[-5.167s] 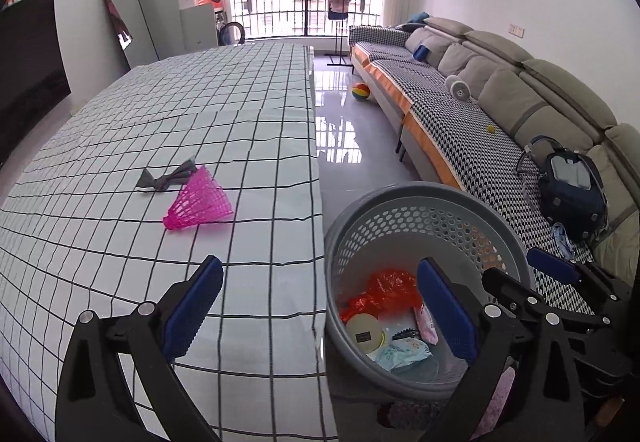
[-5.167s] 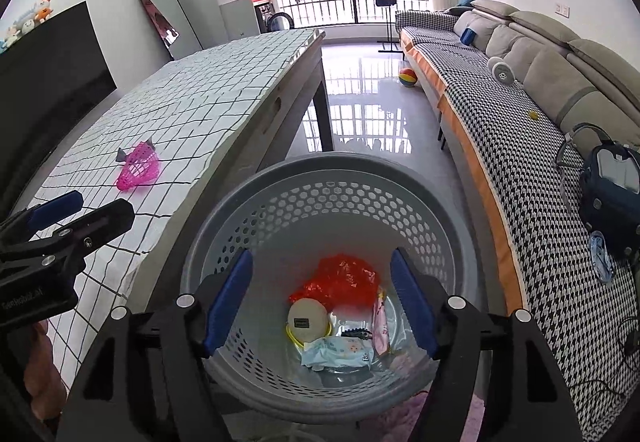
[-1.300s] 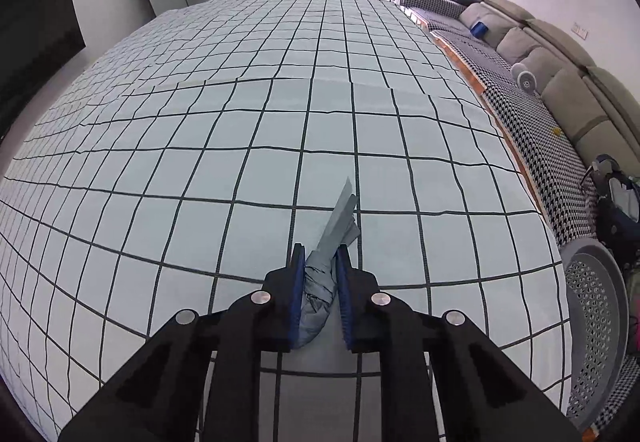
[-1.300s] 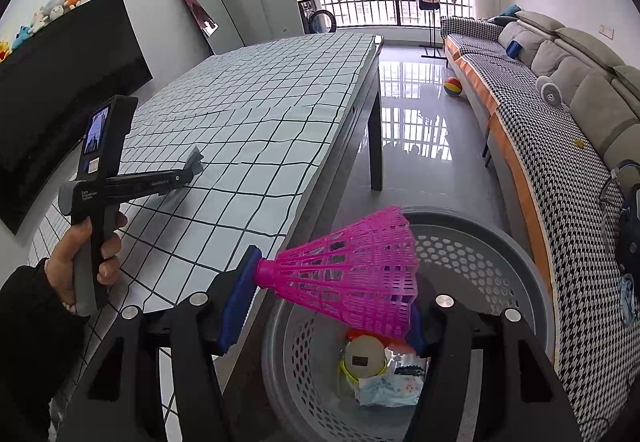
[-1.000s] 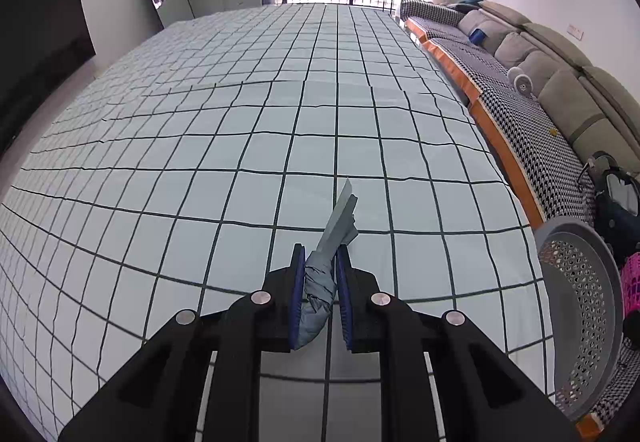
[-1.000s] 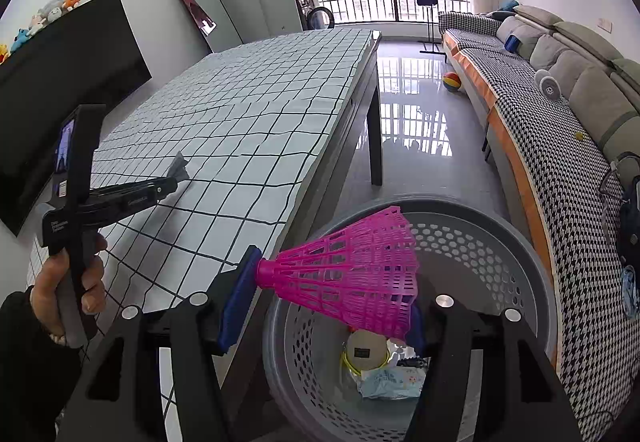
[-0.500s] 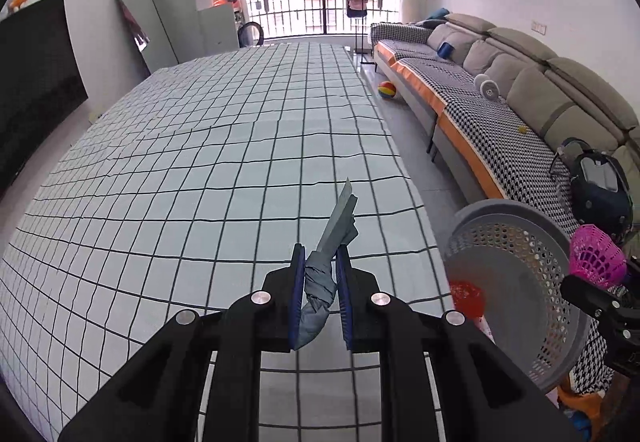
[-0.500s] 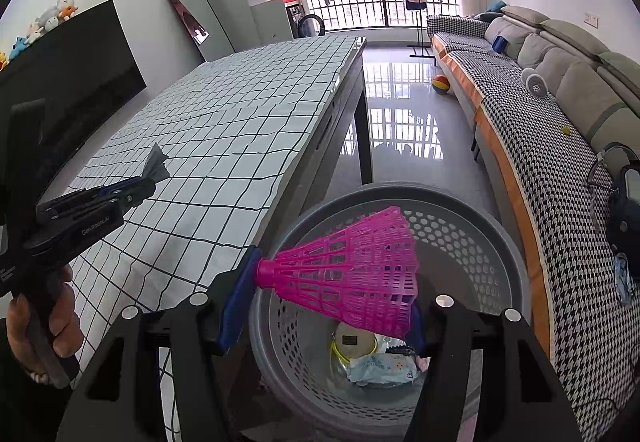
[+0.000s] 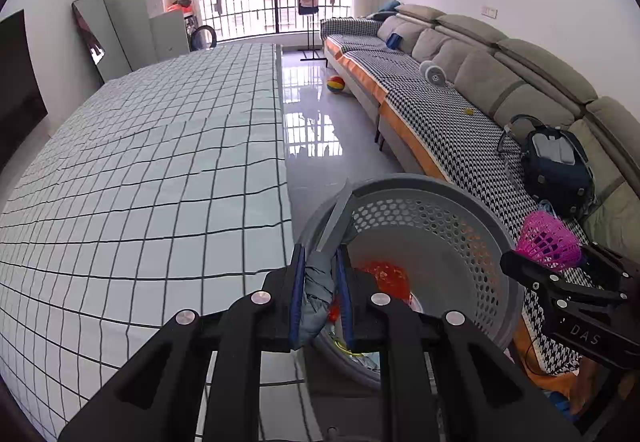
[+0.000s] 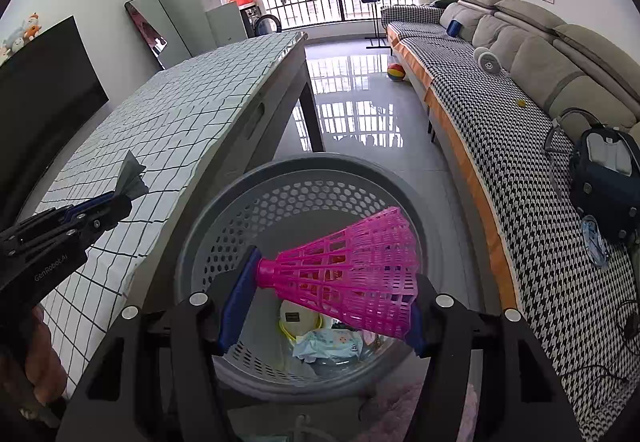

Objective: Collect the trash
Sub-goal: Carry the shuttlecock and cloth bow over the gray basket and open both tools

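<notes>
My left gripper (image 9: 320,270) is shut on a crumpled grey scrap (image 9: 318,282), whose tip pokes up over the near rim of the grey perforated basket (image 9: 492,238). In the right wrist view the same grey scrap (image 10: 130,178) and left gripper (image 10: 114,202) hang above the table's edge, left of the basket (image 10: 224,210). My right gripper (image 10: 334,286) is shut on a pink plastic shuttlecock (image 10: 352,274), held sideways over the basket's opening. In the left wrist view that shuttlecock (image 9: 548,238) shows at the basket's right side. Red plastic (image 9: 386,274), a round lid (image 10: 298,316) and a wet-wipe pack (image 10: 330,346) lie in the basket.
A long table with a checked white cloth (image 9: 152,170) runs along the left. A sofa with a houndstooth cover (image 9: 452,130) and a dark blue bag (image 9: 556,170) stands on the right. A colourful ball (image 9: 335,84) lies on the glossy floor between them.
My left gripper has carried the grey scrap rightward off the table to the basket's rim. The right gripper with the shuttlecock has shifted further over the basket.
</notes>
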The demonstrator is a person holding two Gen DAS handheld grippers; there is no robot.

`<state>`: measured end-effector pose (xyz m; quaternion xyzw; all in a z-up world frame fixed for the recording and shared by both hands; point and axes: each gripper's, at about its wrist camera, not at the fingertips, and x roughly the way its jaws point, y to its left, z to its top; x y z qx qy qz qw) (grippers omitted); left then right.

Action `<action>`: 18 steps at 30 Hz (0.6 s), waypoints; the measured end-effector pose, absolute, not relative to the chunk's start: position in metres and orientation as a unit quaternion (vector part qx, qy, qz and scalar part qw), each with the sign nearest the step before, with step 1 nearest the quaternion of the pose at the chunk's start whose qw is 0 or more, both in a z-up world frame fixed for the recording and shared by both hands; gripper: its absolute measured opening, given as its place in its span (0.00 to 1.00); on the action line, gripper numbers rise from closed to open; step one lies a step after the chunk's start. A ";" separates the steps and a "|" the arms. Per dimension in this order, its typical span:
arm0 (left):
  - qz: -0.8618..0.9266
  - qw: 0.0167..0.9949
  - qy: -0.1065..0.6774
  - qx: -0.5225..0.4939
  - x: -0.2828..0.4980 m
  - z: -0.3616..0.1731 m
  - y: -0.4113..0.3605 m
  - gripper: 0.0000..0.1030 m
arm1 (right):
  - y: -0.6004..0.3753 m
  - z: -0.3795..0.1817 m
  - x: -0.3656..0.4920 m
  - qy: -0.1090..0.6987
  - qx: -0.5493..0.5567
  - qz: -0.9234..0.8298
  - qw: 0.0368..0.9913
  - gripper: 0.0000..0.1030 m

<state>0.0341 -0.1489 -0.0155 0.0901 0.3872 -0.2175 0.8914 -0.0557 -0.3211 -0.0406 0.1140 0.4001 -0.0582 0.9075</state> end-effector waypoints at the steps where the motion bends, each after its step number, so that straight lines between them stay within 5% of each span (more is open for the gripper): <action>1: -0.219 0.889 0.390 0.092 0.033 -0.018 -0.154 0.16 | -0.325 -0.043 -0.058 0.401 0.114 -0.060 0.907 0.58; 18: -0.214 0.873 0.427 0.099 0.032 -0.044 -0.169 0.18 | -0.329 -0.071 -0.039 0.430 0.112 -0.037 0.895 0.59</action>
